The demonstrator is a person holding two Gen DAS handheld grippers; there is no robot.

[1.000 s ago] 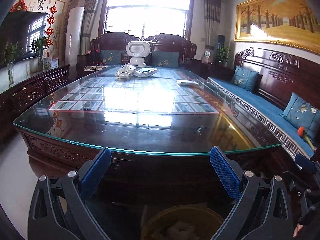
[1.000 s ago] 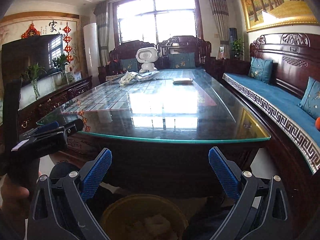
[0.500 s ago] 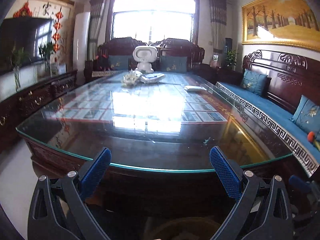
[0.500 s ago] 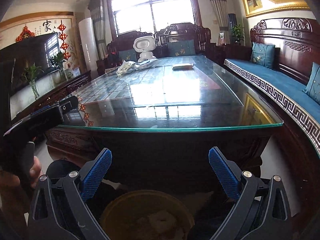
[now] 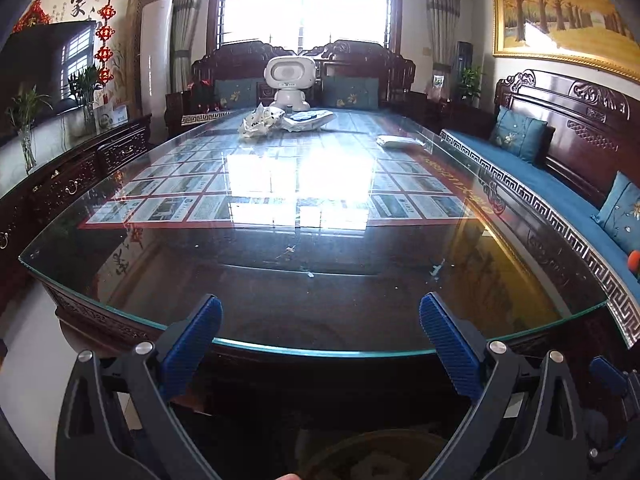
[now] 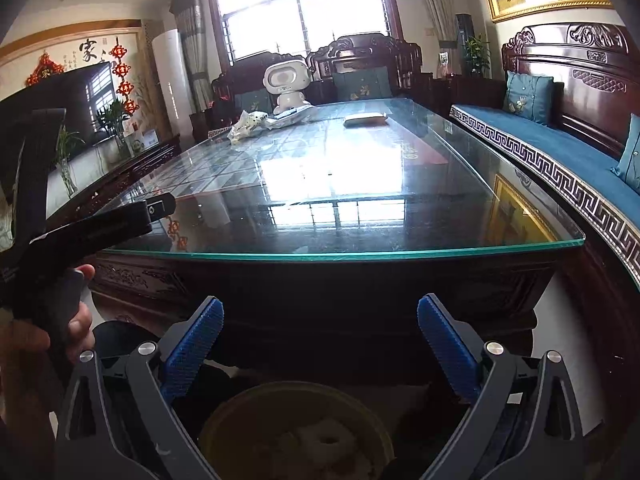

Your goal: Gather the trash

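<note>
Both pairs of tongs hang wide open and empty near the front edge of the long glass-topped dark wooden desk (image 5: 320,352): the left tongs (image 5: 320,344) at lower centre of their view, the right tongs (image 6: 318,344) likewise in theirs. A round yellowish bin (image 6: 296,432) holding pale scraps sits below the right tongs at the bottom of the frame. The trash left to gather, a crumpled white wrapper (image 5: 260,120) and a flat white packet (image 5: 398,142), lies at the far end, upper centre of the left view, beside a white toy robot (image 5: 290,80). This looks like the reach between pickups; next, carry one pair of tongs across the glass and close on the wrapper.
</note>
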